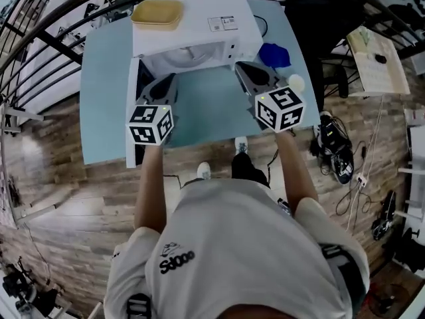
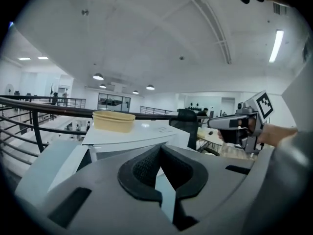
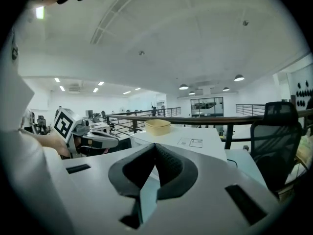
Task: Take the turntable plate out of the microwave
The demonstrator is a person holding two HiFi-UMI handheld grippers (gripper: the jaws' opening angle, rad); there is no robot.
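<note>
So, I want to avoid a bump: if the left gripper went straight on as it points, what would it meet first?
Most likely the microwave, near the left edge of its open front, though depth is unclear.

**Both grippers closed and empty, arms extended forward**

1. The left gripper (image 1: 169, 80) is held out ahead of the torso, its nose aimed toward 1 o'clock in the head view. The jaws are pressed together with nothing between them.
2. The right gripper (image 1: 242, 66) is held out at a similar reach, its nose aimed toward 11 o'clock. The jaws are likewise together and empty.
3. The two noses converge but stay well apart.
4. Both grippers sit close to level, tipped slightly down.
5. The left forearm (image 1: 152, 185) and right forearm (image 1: 296, 173) are bare and nearly straight, each hand hidden under its marker cube.
</note>
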